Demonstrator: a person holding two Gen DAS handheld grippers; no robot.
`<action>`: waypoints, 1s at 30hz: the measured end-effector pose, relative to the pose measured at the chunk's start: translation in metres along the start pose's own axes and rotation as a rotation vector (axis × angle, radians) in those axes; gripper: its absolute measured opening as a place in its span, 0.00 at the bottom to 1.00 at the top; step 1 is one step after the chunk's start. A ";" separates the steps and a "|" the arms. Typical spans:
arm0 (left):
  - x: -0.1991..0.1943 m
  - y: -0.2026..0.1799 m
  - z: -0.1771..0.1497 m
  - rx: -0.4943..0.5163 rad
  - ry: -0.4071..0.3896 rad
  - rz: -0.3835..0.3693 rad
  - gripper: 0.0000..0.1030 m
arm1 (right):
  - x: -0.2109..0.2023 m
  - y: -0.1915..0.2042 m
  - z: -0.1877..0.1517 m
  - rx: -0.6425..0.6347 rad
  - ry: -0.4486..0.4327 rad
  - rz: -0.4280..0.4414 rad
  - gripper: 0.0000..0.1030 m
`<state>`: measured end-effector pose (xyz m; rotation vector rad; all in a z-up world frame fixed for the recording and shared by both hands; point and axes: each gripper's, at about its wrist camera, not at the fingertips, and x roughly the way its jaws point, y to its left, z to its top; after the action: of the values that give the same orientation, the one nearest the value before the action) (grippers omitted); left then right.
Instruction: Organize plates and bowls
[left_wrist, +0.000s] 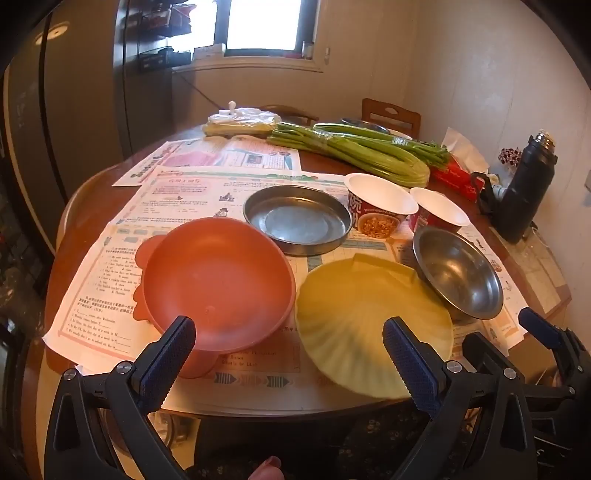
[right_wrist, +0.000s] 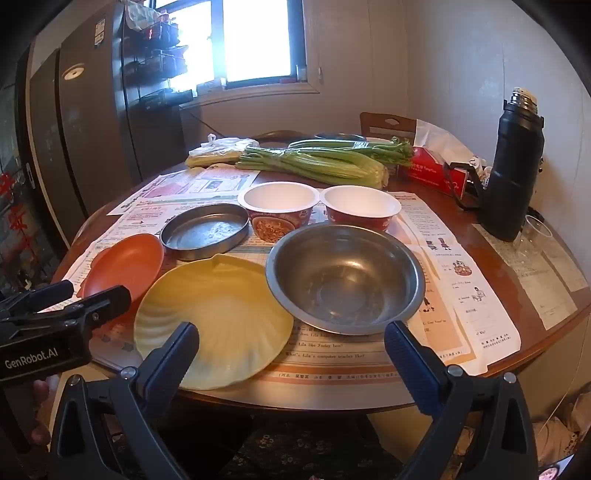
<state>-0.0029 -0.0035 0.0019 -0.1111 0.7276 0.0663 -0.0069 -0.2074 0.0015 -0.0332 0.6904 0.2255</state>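
Both your claws stood fully spread and gripped nothing. Left claw (left_wrist: 288, 354) hung over the near counter (right_wrist: 524, 295) edge, angled down, with the orange bowl (left_wrist: 218, 280) just ahead of its left finger and the yellow scalloped plate (left_wrist: 369, 317) just ahead of its right finger. Right claw (right_wrist: 291, 356) sat beside it on the right, the same yellow plate (right_wrist: 214, 317) in front of its left finger, the steel bowl (right_wrist: 343, 277) dead ahead and slightly right.

So the orange bowl was nearer your left hand and the steel bowl nearer your right; the yellow plate lay between, reachable by either. The steel bowl's rim appeared to overlap the plate's far right edge, though I could not tell if they touched. Further back sat the flat steel pan (right_wrist: 205, 230), then two red paper noodle bowls (right_wrist: 279, 210) side by side and apart from the rest, all on newspaper sheets (left_wrist: 177, 199).

All pieces were round, so no long axis mattered; a rim pinch from the near side looked the likely way in. The yellow plate overhung close to the counter edge, so that was the risk. Open room lay on the right half of the counter, before the dark flask (right_wrist: 517, 162); the celery (right_wrist: 317, 162) blocked the back.
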 end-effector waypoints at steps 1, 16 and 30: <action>-0.003 -0.005 -0.011 0.014 -0.025 0.010 0.98 | -0.002 0.001 -0.001 -0.001 -0.004 0.004 0.98; -0.002 -0.007 -0.013 -0.007 0.047 -0.006 0.98 | -0.009 -0.007 -0.009 0.036 0.005 0.033 0.98; -0.003 -0.010 -0.019 -0.001 0.052 -0.011 0.98 | -0.011 -0.008 -0.015 0.034 0.000 0.034 0.98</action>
<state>-0.0162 -0.0156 -0.0096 -0.1180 0.7792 0.0532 -0.0227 -0.2185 -0.0034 0.0114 0.6952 0.2461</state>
